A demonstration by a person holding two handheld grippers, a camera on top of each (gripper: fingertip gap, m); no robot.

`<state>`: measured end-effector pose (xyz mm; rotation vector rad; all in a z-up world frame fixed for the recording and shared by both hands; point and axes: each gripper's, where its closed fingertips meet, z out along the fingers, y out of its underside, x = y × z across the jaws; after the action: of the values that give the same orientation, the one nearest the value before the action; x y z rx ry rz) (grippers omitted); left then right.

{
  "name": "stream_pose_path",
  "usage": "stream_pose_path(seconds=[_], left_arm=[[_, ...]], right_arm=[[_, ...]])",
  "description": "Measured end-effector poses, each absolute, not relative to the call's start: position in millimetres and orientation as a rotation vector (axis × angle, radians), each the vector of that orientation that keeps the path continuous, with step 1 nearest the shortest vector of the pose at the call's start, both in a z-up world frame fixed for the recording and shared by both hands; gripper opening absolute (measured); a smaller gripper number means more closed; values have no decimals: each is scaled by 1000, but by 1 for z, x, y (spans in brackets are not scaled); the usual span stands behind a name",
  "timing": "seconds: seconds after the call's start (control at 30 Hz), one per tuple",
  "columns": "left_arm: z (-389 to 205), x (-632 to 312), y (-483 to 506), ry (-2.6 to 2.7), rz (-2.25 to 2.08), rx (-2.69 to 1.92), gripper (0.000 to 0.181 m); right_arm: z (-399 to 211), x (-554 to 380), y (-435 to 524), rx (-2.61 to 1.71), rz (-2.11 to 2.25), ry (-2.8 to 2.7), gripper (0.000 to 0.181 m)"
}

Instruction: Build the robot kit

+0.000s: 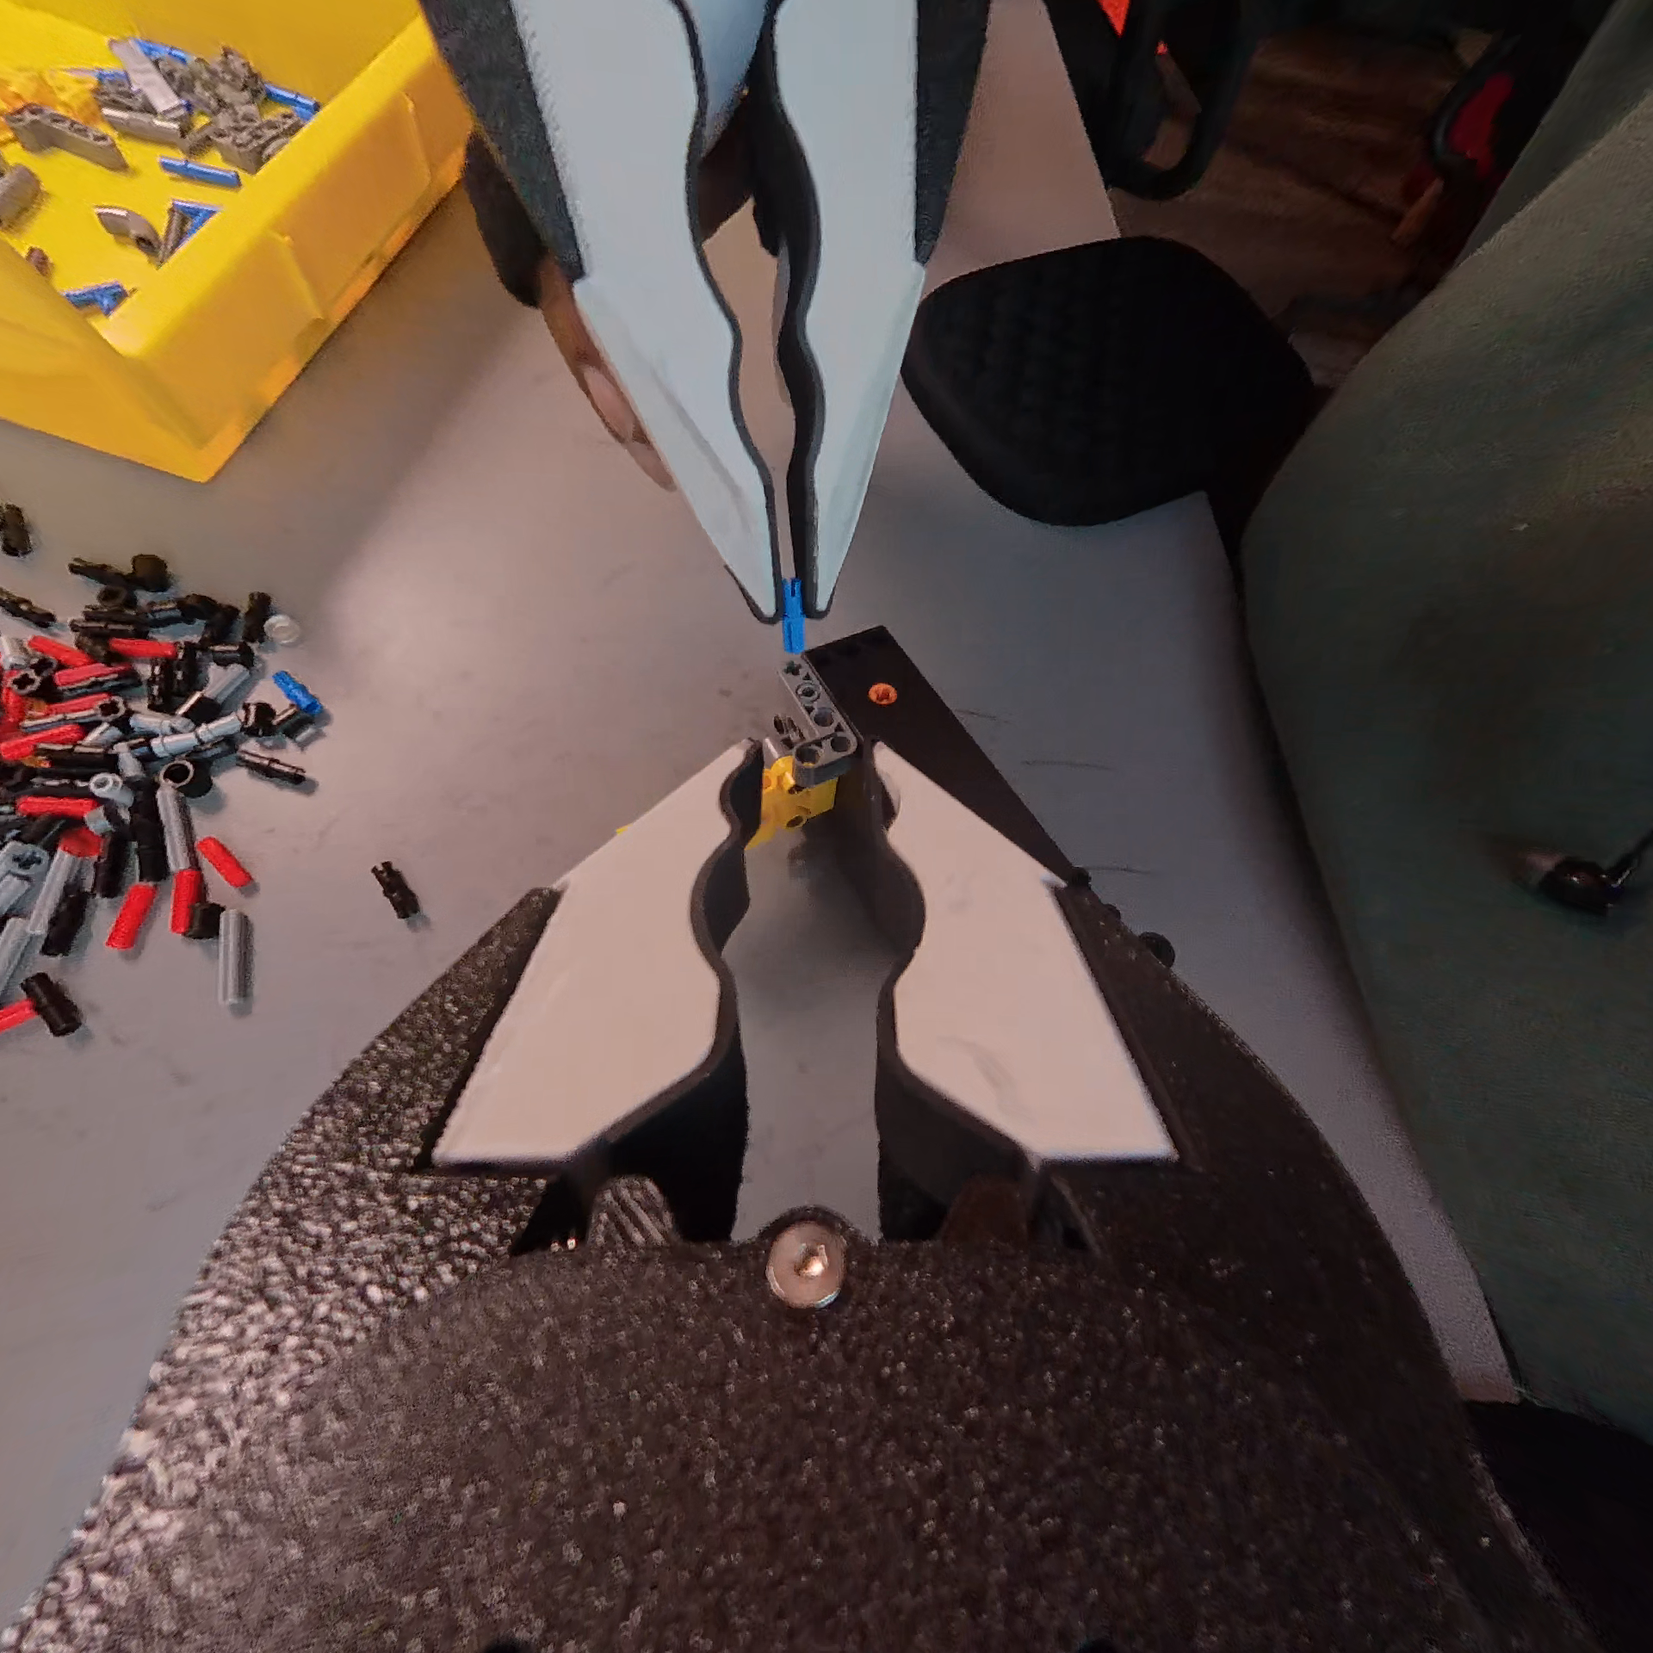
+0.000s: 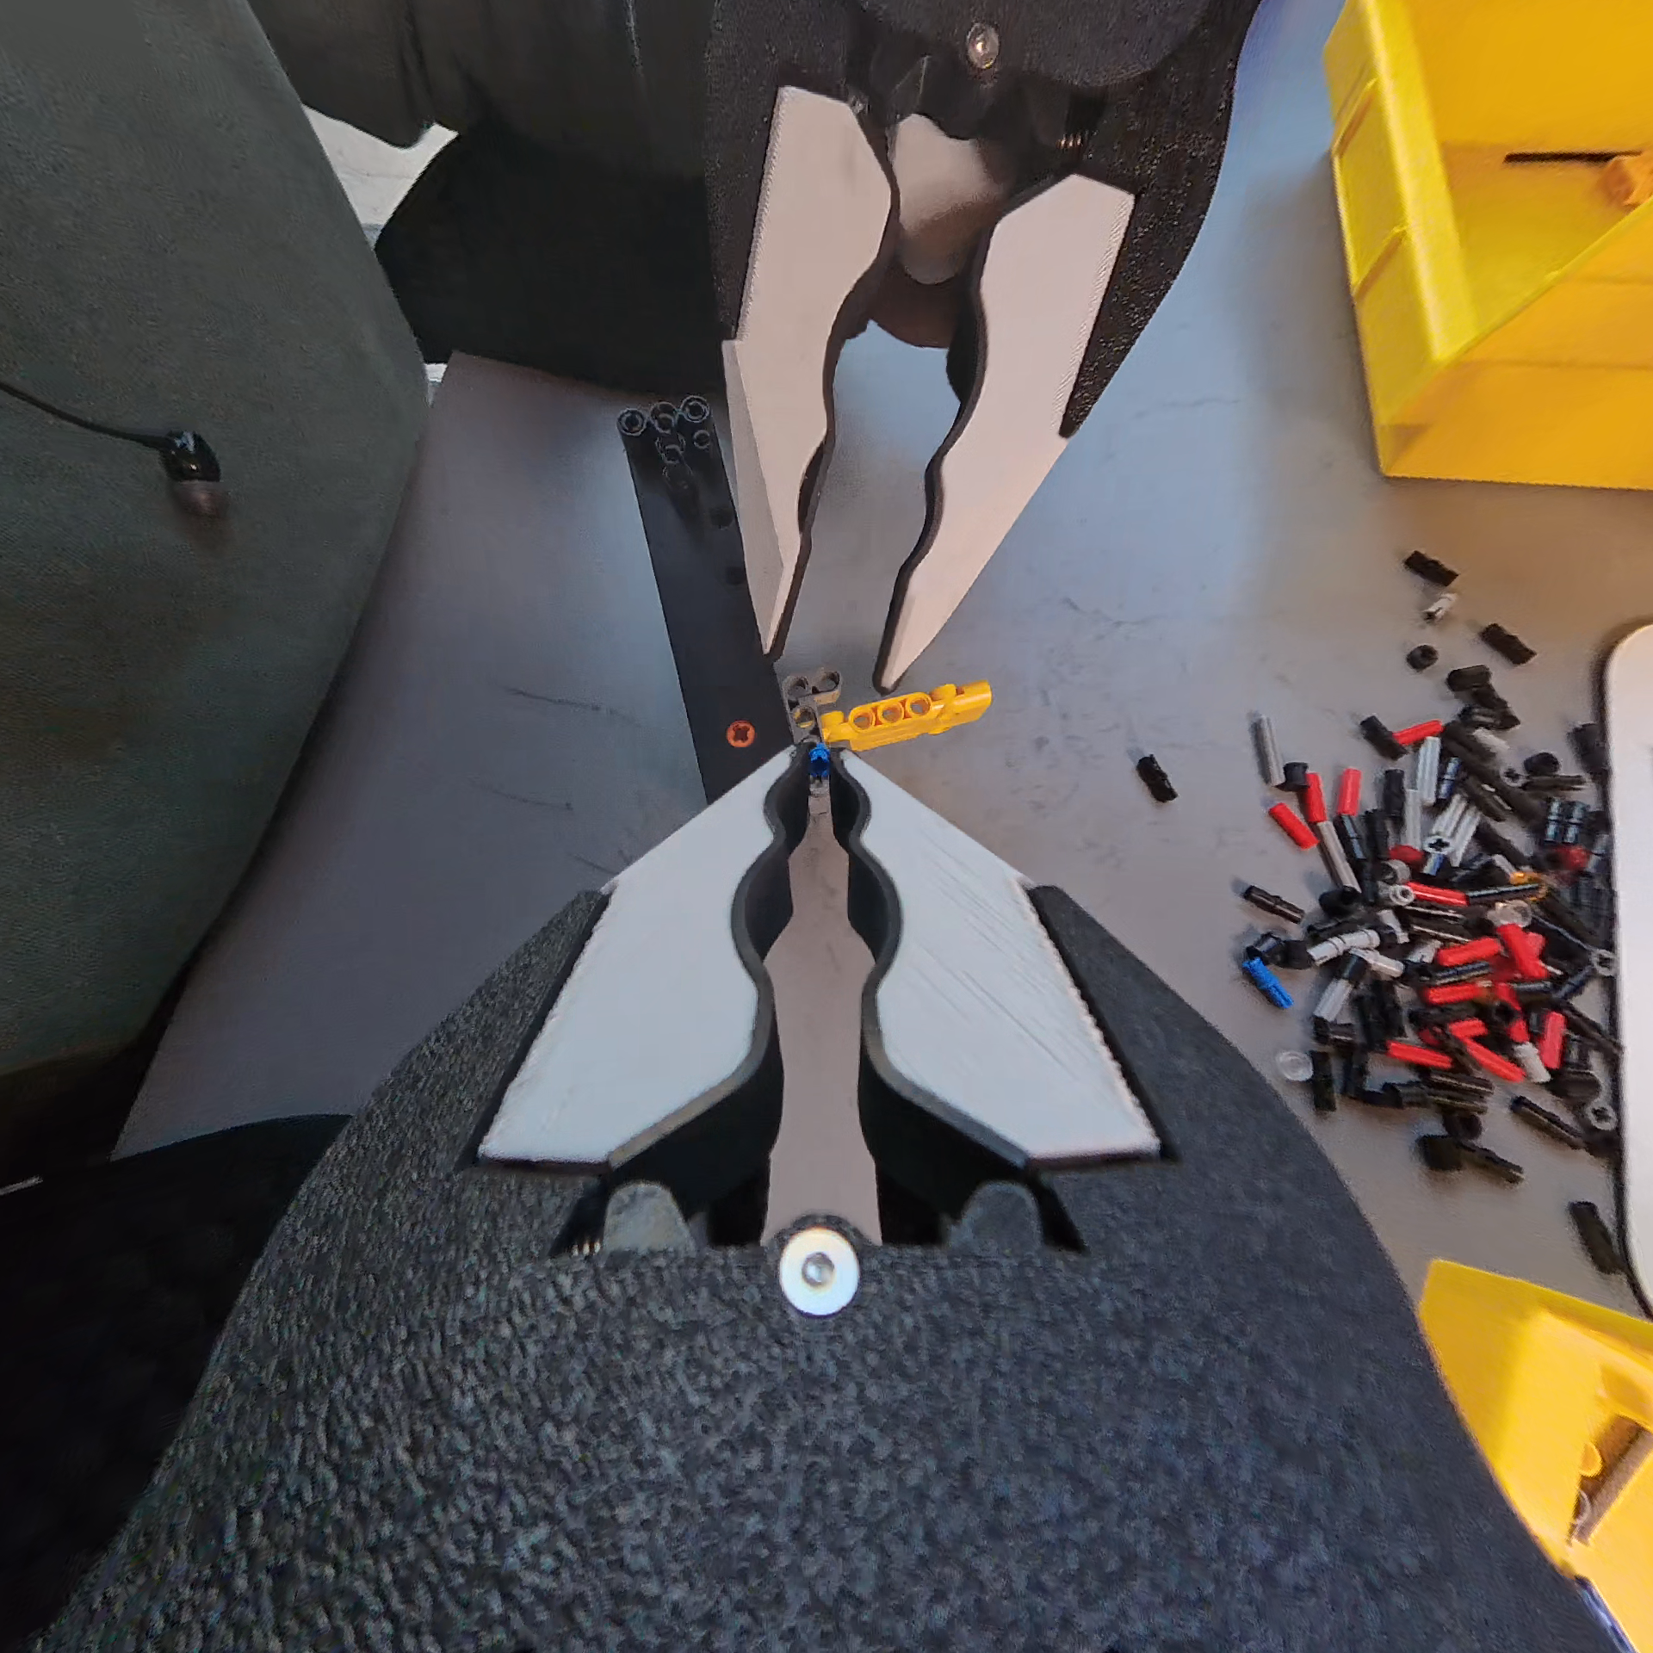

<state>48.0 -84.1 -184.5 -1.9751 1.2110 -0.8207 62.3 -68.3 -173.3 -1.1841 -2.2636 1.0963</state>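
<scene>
My left gripper (image 1: 809, 747) is open. Its tips straddle a small assembly on the grey table: a grey L-shaped beam (image 1: 818, 716) joined to a yellow beam (image 1: 796, 796). The yellow beam (image 2: 903, 711) runs under one of the fingers. A long black beam (image 1: 903, 716) with an orange pin (image 1: 881, 693) lies alongside. My right gripper (image 2: 818, 760) is shut on a blue pin (image 2: 818, 758). It holds the blue pin (image 1: 792, 617) just above the far end of the grey beam. In the right wrist view the left gripper (image 2: 832, 666) comes in from the top.
A pile of black, red and grey pins (image 1: 116, 742) (image 2: 1449, 921) lies on the table, with one loose black pin (image 1: 396, 890) nearer. A yellow bin (image 1: 224, 268) holds grey and blue parts. A green-grey upholstered chair (image 1: 1476, 716) stands past the table edge.
</scene>
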Motion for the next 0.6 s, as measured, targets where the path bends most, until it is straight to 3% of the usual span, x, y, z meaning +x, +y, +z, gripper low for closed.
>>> stream_pose_path(seconds=[0.6], left_arm=[[-190,42,-91,1559,-1099,-1710,17]], right_arm=[[-183,61,-74,-1189,1141,-2377,4]])
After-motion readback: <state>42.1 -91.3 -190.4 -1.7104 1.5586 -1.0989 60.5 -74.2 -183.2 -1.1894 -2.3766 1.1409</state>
